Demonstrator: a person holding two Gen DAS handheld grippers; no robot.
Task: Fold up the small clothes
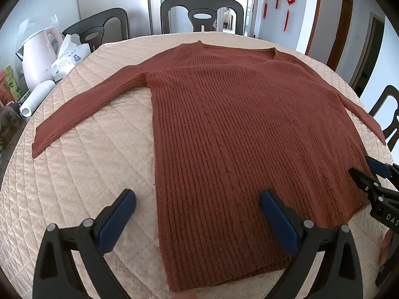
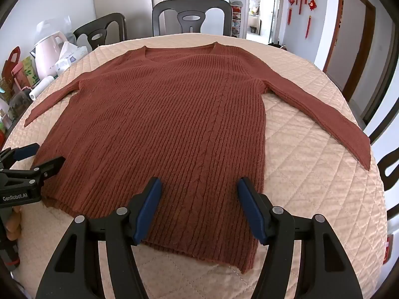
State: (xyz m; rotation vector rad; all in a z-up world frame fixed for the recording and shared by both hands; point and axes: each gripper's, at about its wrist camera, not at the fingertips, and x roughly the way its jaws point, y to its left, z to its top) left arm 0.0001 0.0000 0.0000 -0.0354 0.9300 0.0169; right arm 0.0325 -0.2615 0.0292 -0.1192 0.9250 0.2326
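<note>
we hold the left claw (image 1: 198, 196) and right claw (image 2: 199, 184) spread wide over the hem of the rust sweater (image 1: 237, 124), flat on the quilted tabletop (image 1: 87, 174).

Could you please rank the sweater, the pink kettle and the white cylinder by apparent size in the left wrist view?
1. Sweater, by far the largest.
2. Pink kettle.
3. White cylinder, smallest, although it lies slightly nearer the camera.
</note>
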